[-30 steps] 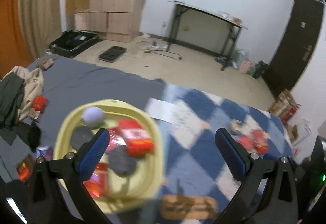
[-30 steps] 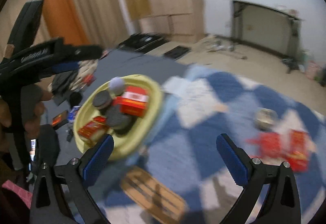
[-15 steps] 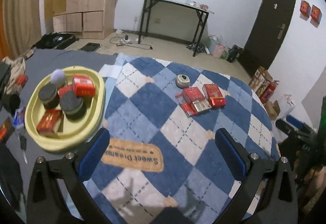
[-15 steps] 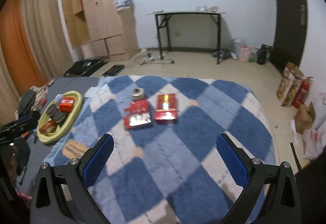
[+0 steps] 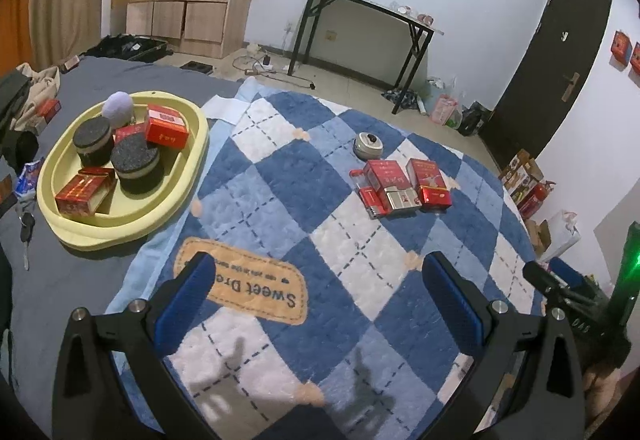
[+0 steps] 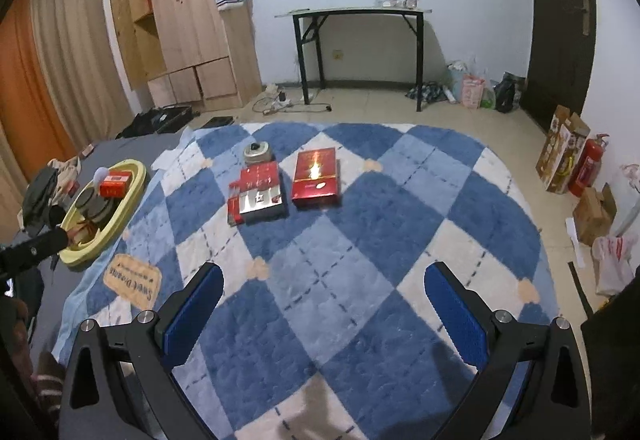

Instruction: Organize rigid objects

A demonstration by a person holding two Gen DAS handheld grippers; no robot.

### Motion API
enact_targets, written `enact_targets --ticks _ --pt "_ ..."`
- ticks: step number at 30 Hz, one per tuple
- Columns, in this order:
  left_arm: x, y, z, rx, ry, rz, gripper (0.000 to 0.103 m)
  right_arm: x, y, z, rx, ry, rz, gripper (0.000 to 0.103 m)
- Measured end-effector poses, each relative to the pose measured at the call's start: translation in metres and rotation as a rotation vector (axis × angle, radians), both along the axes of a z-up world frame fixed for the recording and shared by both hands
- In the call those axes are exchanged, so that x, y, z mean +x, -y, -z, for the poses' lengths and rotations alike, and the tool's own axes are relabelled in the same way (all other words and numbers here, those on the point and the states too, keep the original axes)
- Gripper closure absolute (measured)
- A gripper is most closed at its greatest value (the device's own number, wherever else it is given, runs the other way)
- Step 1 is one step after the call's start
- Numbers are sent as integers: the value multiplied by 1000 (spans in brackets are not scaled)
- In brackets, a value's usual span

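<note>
A yellow oval tray [image 5: 188, 176] [image 6: 132, 192] sits at the left on a grey sheet. It holds two black round tins [image 5: 136, 164], red boxes [image 5: 166, 126] and a pale ball [image 5: 118, 108]. On the blue checked blanket lie a red box [image 5: 428, 180] [image 6: 315, 176], a red and silver box [image 5: 390, 188] [image 6: 258, 196] and a small round metal tin [image 5: 369, 146] [image 6: 257, 152]. My left gripper [image 5: 320, 300] is open and empty, above the blanket's near part. My right gripper [image 6: 324, 304] is open and empty, well short of the boxes.
A tan label patch [image 5: 244, 282] is sewn on the blanket. Clothes and small items [image 5: 28, 96] lie left of the tray. Keys [image 5: 26, 236] lie by the tray. A wooden wardrobe [image 6: 188, 28], black table [image 6: 360, 40], door and floor clutter stand beyond.
Both grippers have pulled back and up from close over the tray to a wide view of the whole blanket. Both stay open and empty.
</note>
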State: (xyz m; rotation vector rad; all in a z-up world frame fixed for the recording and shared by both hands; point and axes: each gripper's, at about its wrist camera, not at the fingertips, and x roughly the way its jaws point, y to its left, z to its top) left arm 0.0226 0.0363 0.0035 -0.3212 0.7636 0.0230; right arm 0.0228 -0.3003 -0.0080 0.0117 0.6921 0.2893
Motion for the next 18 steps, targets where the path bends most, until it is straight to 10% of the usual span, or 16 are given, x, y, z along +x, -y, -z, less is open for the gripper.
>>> enact_targets --ticks 18 --pt "3 0 -1 3 -1 -1 0 7 -4 3 -9 0 -3 0"
